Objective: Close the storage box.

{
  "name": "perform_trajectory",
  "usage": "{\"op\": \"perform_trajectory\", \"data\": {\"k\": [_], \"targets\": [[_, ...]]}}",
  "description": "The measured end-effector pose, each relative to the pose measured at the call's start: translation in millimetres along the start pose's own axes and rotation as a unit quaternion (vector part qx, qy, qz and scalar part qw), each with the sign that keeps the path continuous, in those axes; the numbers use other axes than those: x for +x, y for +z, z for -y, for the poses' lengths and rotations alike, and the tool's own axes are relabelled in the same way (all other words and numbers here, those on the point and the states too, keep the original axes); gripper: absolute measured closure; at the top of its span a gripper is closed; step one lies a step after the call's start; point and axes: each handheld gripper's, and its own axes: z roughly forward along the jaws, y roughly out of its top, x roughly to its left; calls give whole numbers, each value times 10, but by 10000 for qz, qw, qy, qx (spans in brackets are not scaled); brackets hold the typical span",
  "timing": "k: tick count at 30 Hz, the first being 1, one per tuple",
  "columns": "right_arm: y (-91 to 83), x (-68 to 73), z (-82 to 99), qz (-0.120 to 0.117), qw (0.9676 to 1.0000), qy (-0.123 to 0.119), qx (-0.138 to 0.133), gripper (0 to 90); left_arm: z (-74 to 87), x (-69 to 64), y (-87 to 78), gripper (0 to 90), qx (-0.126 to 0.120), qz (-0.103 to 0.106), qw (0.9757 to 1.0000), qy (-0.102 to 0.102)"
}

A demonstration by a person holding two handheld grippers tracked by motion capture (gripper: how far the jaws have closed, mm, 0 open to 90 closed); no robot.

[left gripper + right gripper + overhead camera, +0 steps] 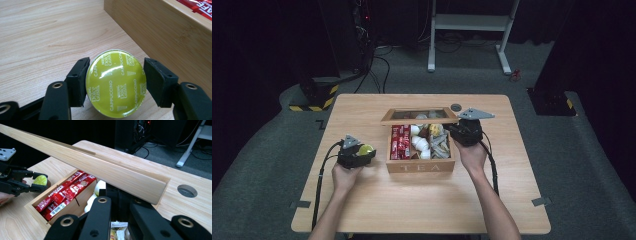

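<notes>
The left gripper's (pixel 115 82) fingers (pixel 78 81) are closed nearly all the way on a yellow-green Dolce Gusto cappuccino capsule (pixel 116 83), one pad on each side of its rim, foil lid facing the camera. From the high view the capsule (pixel 365 149) sits at the tip of the left gripper (pixel 362 152), low over the table (pixel 362 210) and just left of the wooden tea box (pixel 419 167). In the left gripper view the box's side wall (pixel 160 35) rises close beside the right-hand finger, with bare table on the other side.

The right gripper's (pixel 120 200) fingers (pixel 98 212) are drawn fully together on the front edge of the box's hinged lid (pixel 105 172), holding it raised and tilted above the compartments. From the high view the right gripper (pixel 459 131) is at the box's right rear corner, with the lid (pixel 419 116) standing over the back of the box.

Beneath the lid, red sachets (pixel 400 142) fill the left compartment, white capsules (pixel 419 142) the middle one, and greyish packets (pixel 441 145) the right. A round cable hole (pixel 456 107) lies in the table behind the box. The table's front and left parts are bare wood, giving open room around the left hand (pixel 344 176).
</notes>
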Motion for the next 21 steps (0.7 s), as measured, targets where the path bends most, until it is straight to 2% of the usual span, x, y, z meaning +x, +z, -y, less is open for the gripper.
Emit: {"op": "perform_trajectory", "data": {"k": [9, 14, 21], "targets": [[-3, 3, 23, -13, 10000, 4, -1, 900, 18, -1, 35, 396, 43, 42, 10000, -7], [-5, 10, 34, -15, 10000, 35, 15, 900, 22, 0, 44, 363, 48, 72, 10000, -27], [-5, 8, 43, -26, 10000, 17, 10, 900, 2, 13, -15, 313, -84, 62, 9999, -32]]}}
